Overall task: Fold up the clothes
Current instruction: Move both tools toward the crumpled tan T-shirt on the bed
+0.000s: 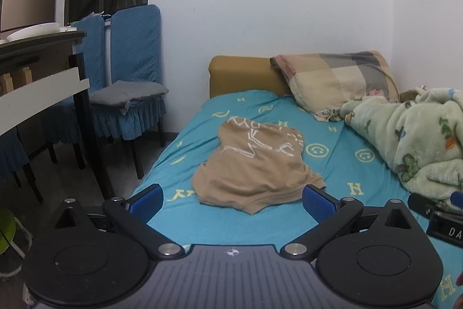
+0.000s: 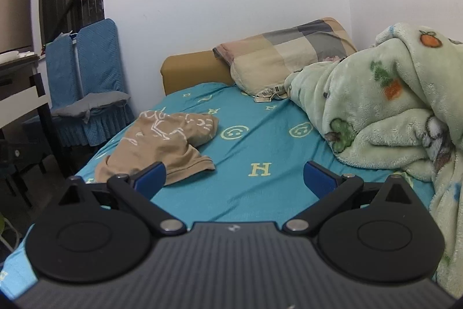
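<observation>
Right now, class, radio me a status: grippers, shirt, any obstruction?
Left gripper open, right gripper open, both empty. Tan shirt crumpled on sheet, unfolded. Green blanket heaped beside it, not touching.

Crumpled tan cotton shirt (image 1: 254, 164) with white line print, ahead of the blue-padded left gripper (image 1: 231, 203). Turquoise bedsheet (image 2: 260, 187) with pale yellow H's and smileys beneath. Right of the right gripper (image 2: 234, 180): pale green fleece blanket (image 2: 376, 118), orange fruit motifs. Beyond: beige-grey checked pillow (image 2: 289, 54).

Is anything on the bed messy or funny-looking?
Yes. The tan shirt lies crumpled in a heap on the blue sheet, not flat. The green blanket is bunched up along the right side.
</observation>
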The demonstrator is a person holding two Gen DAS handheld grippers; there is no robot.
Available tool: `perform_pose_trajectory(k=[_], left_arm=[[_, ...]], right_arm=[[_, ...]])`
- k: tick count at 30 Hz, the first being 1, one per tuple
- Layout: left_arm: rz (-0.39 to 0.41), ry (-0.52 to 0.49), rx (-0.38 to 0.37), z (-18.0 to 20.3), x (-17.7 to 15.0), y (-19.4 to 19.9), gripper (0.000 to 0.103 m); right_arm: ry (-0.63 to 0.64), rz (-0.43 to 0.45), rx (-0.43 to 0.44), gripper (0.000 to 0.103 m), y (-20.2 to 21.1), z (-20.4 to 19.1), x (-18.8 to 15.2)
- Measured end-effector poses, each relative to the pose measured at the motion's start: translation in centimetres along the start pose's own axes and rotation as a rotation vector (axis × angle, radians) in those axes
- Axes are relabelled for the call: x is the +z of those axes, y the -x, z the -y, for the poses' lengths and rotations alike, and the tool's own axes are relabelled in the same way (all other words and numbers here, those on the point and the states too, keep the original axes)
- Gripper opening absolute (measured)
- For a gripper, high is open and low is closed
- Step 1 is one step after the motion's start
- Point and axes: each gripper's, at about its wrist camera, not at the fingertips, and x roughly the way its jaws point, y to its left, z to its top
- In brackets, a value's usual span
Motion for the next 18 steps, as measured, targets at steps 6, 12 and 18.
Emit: perform_pose_trajectory(k=[6,12,18], left_arm=[[0.016,-0.011,-0.019,-0.3,-1.0,1.1,0.103],[0.0,-0.039,0.005,1.0,-1.0,3.0,0.103],[0.017,-0.066,0.023,1.3,-1.2,4.1,0.103]], right_arm=[[0.041,0.062,-0.003,0.103,0.9,-0.8,-0.1],[0.0,0.048,0.018,0.103,2.3,-0.1,0.6],[-0.003,0.063,0.016,0.103,3.3,-0.2,0.8]])
